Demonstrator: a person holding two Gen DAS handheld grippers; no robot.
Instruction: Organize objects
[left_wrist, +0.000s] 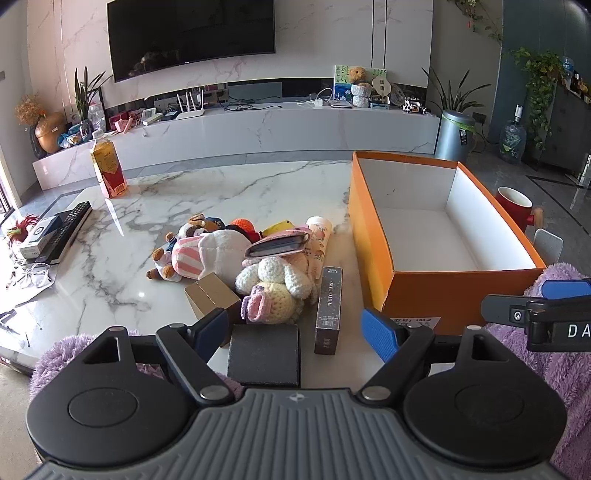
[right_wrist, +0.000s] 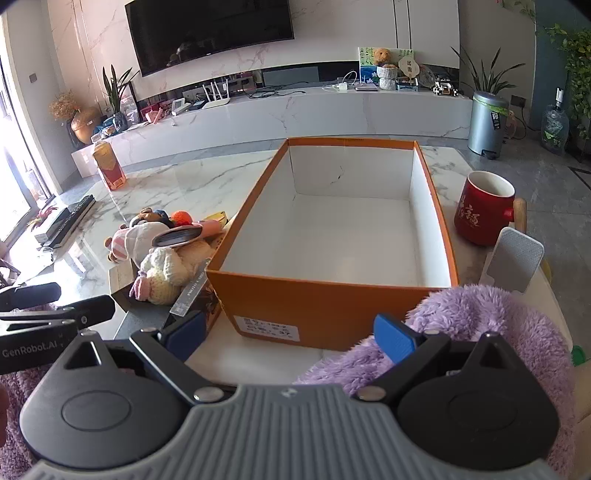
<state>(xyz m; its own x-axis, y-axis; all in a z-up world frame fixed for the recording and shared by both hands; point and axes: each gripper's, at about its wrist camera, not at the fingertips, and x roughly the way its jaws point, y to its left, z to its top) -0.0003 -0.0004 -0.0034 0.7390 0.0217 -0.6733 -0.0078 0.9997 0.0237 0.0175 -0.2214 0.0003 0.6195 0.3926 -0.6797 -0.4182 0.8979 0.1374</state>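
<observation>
Marble table (left_wrist: 221, 192) in a living room: clutter pile, topped by a crocheted bunny (left_wrist: 271, 291), lies just left of an empty orange box (right_wrist: 321, 306). Left gripper (left_wrist: 295, 328), jaws wide apart and empty, is nearer; the photo card box (left_wrist: 328, 310) lies just beyond its fingertips, long axis running near-to-far. Right gripper (right_wrist: 291, 336), jaws also apart and empty, faces the box's near wall.

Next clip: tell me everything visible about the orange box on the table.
The orange box is an open, lidless rectangular carton, seemingly cardboard, orange outside and white inside, with nothing in it. A faint dark scuff marks its far inner wall, and a small printed label sits on the near end. It stands upright on the marble table, the pile of toys on one side, a red mug on the other. A slim dark card box lies close beside its near corner.
</observation>
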